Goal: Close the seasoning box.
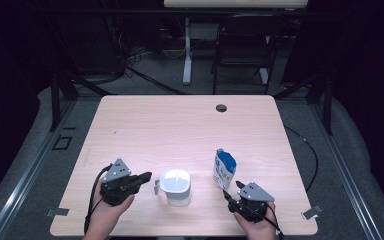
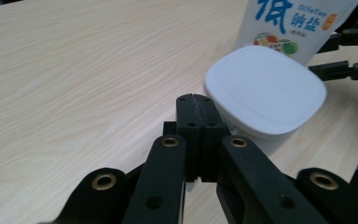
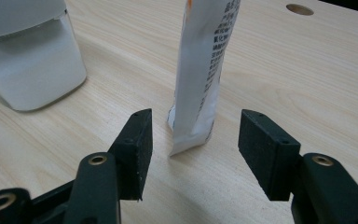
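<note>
Though glossy, flat upright pouch [image 3: 200, 79]

The left black two-jaw tongs [image 1: 147, 176] are wearing a grey three-cornered plate on top, and a black cable is looping from their body down past the hand [image 1: 111, 210] carrying them. Seen from their own camera, these tongs [image 2: 196, 100] are showing matte black link arms with brass-ringed pivot holes, small dark screw holes, and two blocky black pads with a thin seam running between them. The right black tongs [image 1: 232, 189] are bearing the same grey plate and a trailing black cable beside the hand [image 1: 256, 227]. Up close, these tongs [image 3: 196, 149] are showing rectangular, foam-like black pads [image 3: 138, 144] and brass bushings.
</note>
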